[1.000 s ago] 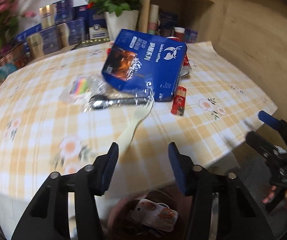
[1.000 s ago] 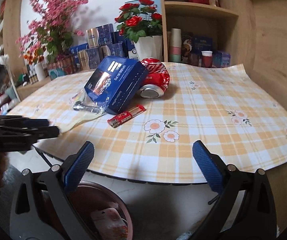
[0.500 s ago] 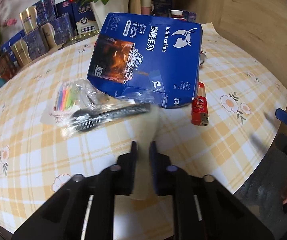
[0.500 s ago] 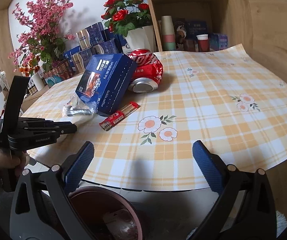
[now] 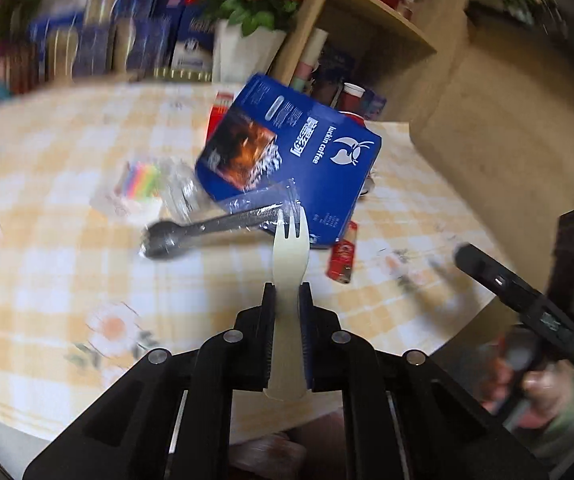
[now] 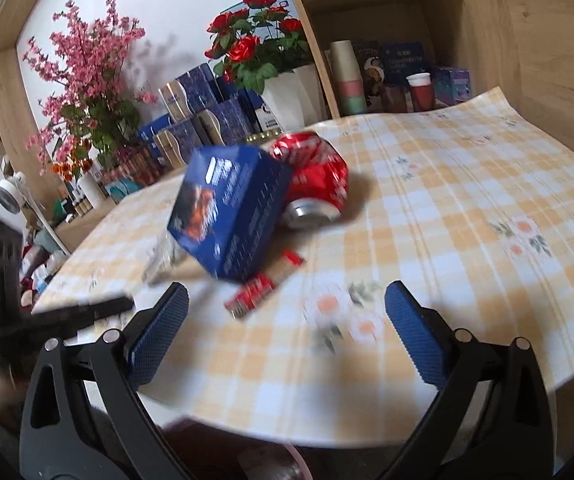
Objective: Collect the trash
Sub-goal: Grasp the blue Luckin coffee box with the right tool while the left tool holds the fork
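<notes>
Left claw point(image 5: 287, 292) clamped tight on a cream plastic fork point(image 5: 290, 252), tines fwd, held above the desk point(image 5: 67, 272) near its front edge. Right claw point(image 6: 285, 320) wide open, nothing btwn pads, over desk edge. Still on desk: blue coffee box point(image 6: 227, 216) leaning on crushed red can point(image 6: 319, 176), wrapped black spoon point(image 5: 207, 228), red sachet point(image 6: 259, 290).

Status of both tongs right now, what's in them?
Left tongs: shut on the cream plastic fork, tines pointing forward.
Right tongs: open, holding nothing.
</notes>
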The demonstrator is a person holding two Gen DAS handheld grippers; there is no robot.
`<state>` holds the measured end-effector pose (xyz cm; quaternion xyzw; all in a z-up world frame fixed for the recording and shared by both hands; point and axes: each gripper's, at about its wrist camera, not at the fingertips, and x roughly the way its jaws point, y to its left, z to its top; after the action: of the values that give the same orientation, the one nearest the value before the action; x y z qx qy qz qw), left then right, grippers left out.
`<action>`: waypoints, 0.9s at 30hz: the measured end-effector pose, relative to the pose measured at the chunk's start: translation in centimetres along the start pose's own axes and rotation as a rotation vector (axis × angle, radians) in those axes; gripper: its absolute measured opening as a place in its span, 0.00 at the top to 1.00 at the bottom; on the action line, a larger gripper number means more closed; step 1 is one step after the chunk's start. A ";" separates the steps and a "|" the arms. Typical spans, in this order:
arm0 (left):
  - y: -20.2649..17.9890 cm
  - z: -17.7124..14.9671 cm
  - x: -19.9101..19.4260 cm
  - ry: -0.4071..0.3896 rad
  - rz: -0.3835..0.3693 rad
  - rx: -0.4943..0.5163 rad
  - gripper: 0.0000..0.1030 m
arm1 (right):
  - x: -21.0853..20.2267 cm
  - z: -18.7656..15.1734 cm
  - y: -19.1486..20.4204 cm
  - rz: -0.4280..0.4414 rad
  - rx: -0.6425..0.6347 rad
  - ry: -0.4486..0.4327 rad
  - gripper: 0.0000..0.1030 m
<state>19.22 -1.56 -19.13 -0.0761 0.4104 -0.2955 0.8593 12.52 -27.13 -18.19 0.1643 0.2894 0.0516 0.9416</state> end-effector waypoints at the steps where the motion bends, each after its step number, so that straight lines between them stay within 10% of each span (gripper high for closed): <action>1: 0.1 0.0 -0.1 -0.004 -0.006 -0.016 0.89 | 0.4 0.4 0.2 0.004 0.001 -0.003 0.06; 27: 5.1 5.1 -7.9 -0.338 -0.075 -0.127 0.89 | 12.9 5.1 2.5 0.026 0.149 0.172 0.27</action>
<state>21.44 6.50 -12.50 -0.1943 0.2751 -0.2839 0.8978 26.06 -23.74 -20.17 0.2328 0.3702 0.0562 0.8975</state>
